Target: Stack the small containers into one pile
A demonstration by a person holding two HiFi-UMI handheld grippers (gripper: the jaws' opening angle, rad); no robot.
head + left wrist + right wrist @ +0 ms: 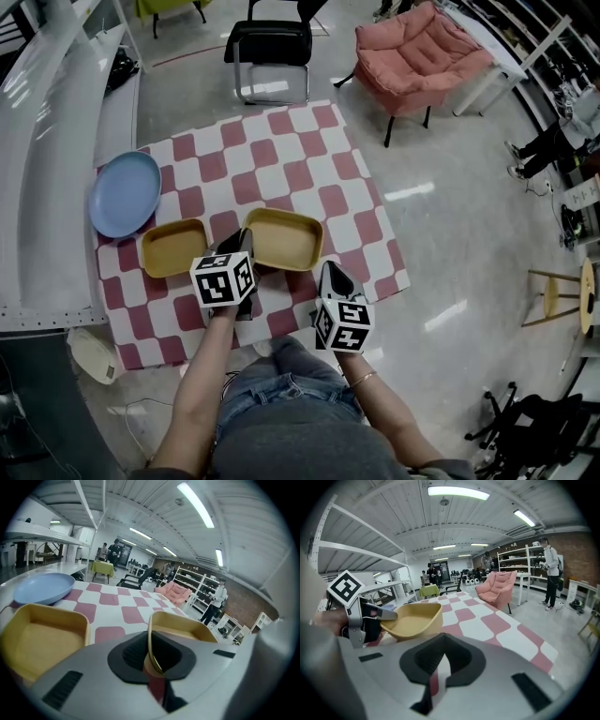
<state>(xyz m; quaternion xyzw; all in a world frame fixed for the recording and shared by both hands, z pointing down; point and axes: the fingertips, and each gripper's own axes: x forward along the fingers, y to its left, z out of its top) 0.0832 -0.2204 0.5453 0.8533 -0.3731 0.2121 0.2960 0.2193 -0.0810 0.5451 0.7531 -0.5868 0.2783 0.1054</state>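
Left gripper pinching yellow container rim, second container beside

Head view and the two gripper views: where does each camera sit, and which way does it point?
Head view: on the person's head, looking steeply down at the checked table; shows arms, lap, left gripper and right gripper.
Left gripper view: on the left gripper, looking across the table along its tongs, shut on the rim of the yellow tray.
Right gripper view: on the right gripper, looking along its empty tongs; shows the left gripper and a hand.
Shared: all three show that tray.
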